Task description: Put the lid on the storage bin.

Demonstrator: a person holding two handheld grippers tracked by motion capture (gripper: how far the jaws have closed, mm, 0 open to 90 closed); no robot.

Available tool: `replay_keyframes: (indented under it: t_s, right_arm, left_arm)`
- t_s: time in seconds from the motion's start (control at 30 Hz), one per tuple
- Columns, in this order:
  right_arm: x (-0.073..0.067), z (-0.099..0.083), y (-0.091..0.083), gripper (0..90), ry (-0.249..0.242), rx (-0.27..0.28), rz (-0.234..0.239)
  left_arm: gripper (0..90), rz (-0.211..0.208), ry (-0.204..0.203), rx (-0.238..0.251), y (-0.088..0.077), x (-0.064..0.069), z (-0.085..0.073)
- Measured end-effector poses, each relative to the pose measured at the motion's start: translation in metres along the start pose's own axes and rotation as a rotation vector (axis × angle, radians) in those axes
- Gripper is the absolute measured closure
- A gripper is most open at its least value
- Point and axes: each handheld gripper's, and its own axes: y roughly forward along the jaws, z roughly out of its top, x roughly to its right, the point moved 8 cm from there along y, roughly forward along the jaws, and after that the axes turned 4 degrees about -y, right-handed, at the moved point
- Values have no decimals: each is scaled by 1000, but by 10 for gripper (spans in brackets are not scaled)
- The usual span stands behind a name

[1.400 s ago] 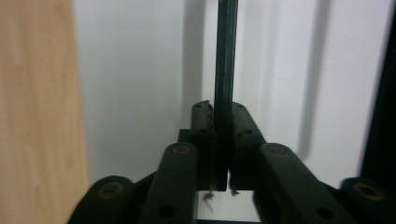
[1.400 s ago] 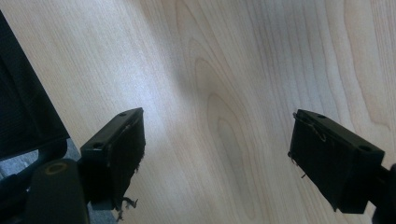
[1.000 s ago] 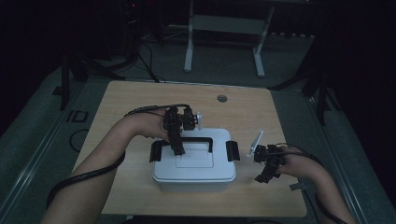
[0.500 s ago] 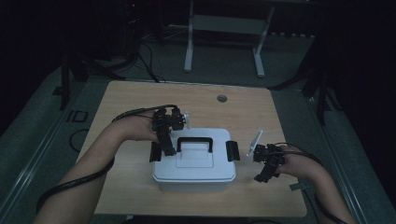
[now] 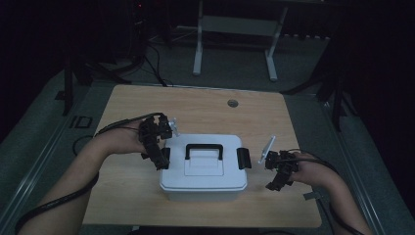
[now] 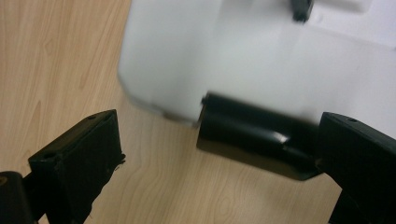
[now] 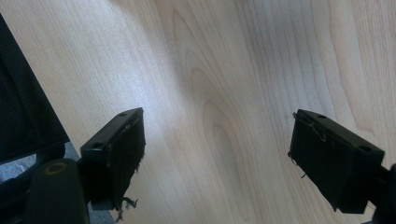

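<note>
A white lidded box (image 5: pixel 203 177) with a black carry handle (image 5: pixel 204 146) sits in the middle of the wooden table (image 5: pixel 195 107). A black latch (image 5: pixel 243 158) is on its right end. My left gripper (image 5: pixel 160 163) is at the box's left end, jaws open. In the left gripper view the left-end latch (image 6: pixel 252 140) lies between the open jaws of the left gripper (image 6: pixel 219 163), close to the right-hand one, against the white box wall (image 6: pixel 187 56). My right gripper (image 5: pixel 274 185) hovers right of the box, its jaws wide open; the right gripper (image 7: pixel 215 158) has bare wood beneath it.
A round cable hole (image 5: pixel 232 103) is in the table's far side. Beyond the table stands a metal frame (image 5: pixel 235 29) on a dark floor with cables (image 5: pixel 147 54). Bare tabletop lies behind and left of the box.
My left gripper has moved left and slightly down, from over the box's handle to the latch at its left end. The right gripper and the box have stayed put.
</note>
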Motion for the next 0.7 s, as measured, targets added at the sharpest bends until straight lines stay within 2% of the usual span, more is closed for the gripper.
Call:
replay_keyframes:
  t_s: [0.13, 0.37, 0.43, 0.53, 0.7]
  right_arm:
    - [0, 0, -1, 177, 2, 6, -2]
    - [1, -3, 0, 177, 6, 8, -3]
    - [1, -3, 1, 177, 5, 9, -6]
    - [0, -5, 0, 177, 7, 15, -4]
    - [1, -7, 1, 177, 13, 16, -6]
  left_arm:
    - [10, 0, -11, 23, 0, -1, -13]
    - [11, 15, -40, 20, 2, -4, -39]
    - [11, 22, -43, 21, 2, -5, -42]
    - [11, 16, -86, 59, 1, -9, -53]
    - [11, 18, -103, 46, 3, -11, -68]
